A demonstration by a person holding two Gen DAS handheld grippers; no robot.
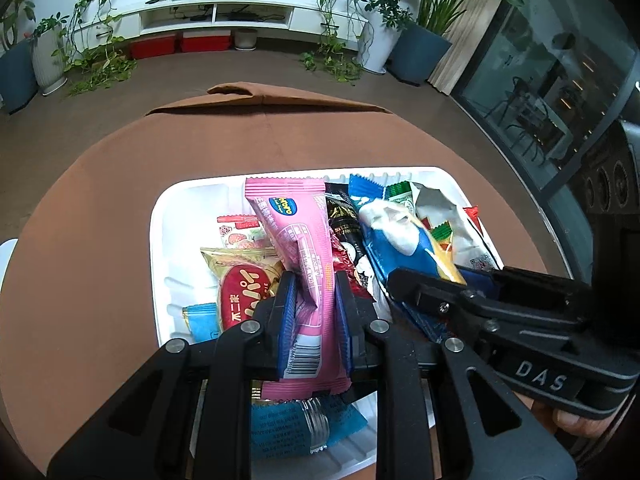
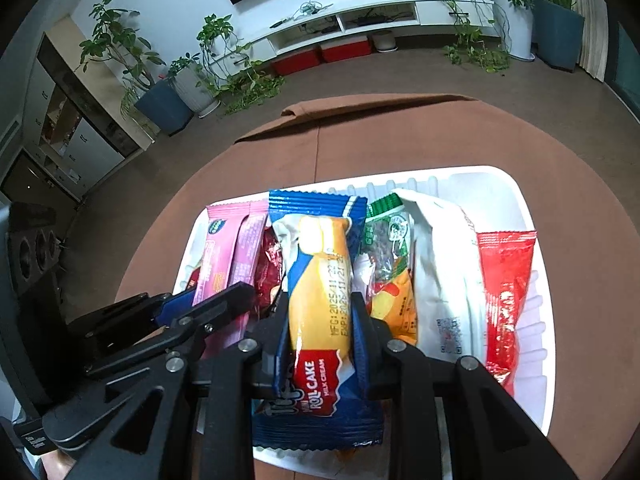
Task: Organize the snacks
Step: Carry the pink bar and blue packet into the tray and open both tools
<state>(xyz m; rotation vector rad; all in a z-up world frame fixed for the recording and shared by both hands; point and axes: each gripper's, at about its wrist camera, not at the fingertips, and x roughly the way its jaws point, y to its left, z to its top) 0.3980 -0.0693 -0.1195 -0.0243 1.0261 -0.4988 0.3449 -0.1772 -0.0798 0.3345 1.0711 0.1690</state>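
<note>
A white tray point(image 1: 158, 236) on a brown round table point(image 1: 100, 184) holds several snack packets. My left gripper point(image 1: 316, 280) is shut on a pink snack packet point(image 1: 296, 224) and holds it over the tray's middle. My right gripper point(image 2: 320, 300) is shut on a blue roll cake packet point(image 2: 320, 272) over the tray point(image 2: 536, 320). The right gripper point(image 1: 432, 284) also shows in the left wrist view, just right of the pink packet. The left gripper point(image 2: 208, 304) and pink packet point(image 2: 228, 256) show at left in the right wrist view.
In the tray lie a red-and-gold packet point(image 1: 240, 292), a black packet point(image 1: 344, 224), a white packet point(image 2: 444, 280), a red packet point(image 2: 506, 292) and a green-topped packet point(image 2: 390, 240). Potted plants point(image 1: 420, 40) and a white TV cabinet point(image 1: 216, 16) stand beyond the table.
</note>
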